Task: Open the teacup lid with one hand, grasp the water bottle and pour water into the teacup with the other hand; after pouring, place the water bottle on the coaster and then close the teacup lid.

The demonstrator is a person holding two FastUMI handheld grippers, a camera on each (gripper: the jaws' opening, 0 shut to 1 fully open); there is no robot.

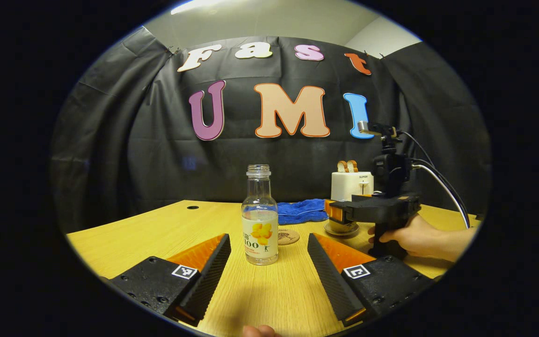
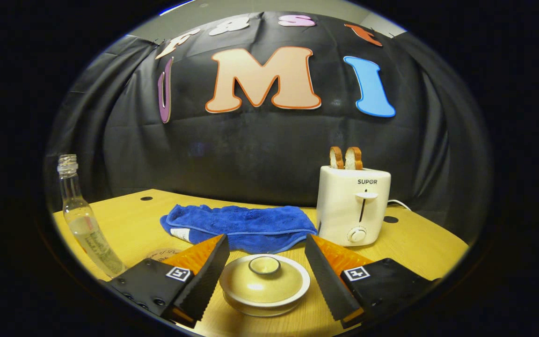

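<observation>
Nothing of the task appears done yet — the lid (image 2: 264,279) sits on the teacup (image 2: 265,299), and the water bottle (image 1: 260,220) stands upright and capless on the desk (image 1: 157,229), part full.

The right hand-held gripper (image 2: 266,276) is spread wide with the teacup between its fingers, neither finger touching the lid or its knob. From the left gripper view this same tool hovers just over the teacup, to the right of the bottle, held by a hand (image 1: 414,236).

The left hand-held gripper (image 1: 269,267) is also open, fingers apart on either side of the bottle and short of it — no contact.

The coaster (image 1: 288,236) lies just behind and to the right of the bottle, bare.

Still to come, by this reading: lifting the lid, gripping the bottle, pouring, setting it on the coaster, re-lidding.
</observation>
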